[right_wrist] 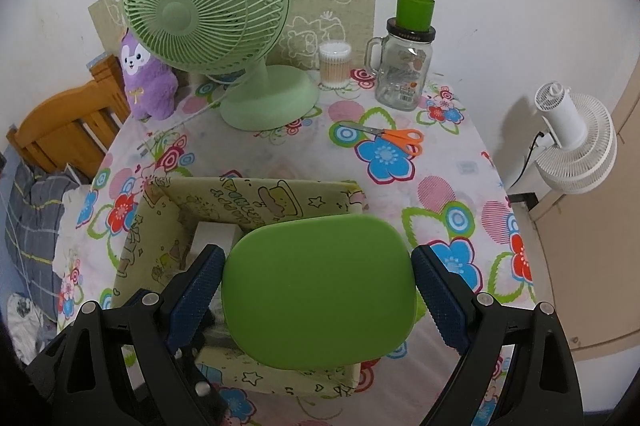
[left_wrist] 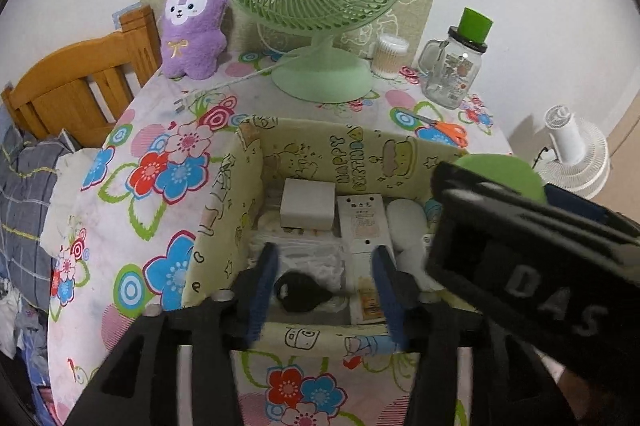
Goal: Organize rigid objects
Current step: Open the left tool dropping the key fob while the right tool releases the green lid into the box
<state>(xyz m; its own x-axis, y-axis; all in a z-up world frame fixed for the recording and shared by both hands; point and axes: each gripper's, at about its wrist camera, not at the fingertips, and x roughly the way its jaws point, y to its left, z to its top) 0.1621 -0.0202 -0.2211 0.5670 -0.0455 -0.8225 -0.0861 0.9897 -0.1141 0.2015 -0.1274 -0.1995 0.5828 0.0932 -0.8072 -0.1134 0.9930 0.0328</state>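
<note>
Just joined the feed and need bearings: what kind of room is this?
Likely a bedroom at home: a wooden bed frame with bedding beside a table holding a plush toy and desk fan.

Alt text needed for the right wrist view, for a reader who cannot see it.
The right tool grips a rounded green object above an open, cartoon-printed storage box on a floral tablecloth. Behind stand a green desk fan, a purple plush toy, a glass jar and orange-handled scissors.
</note>
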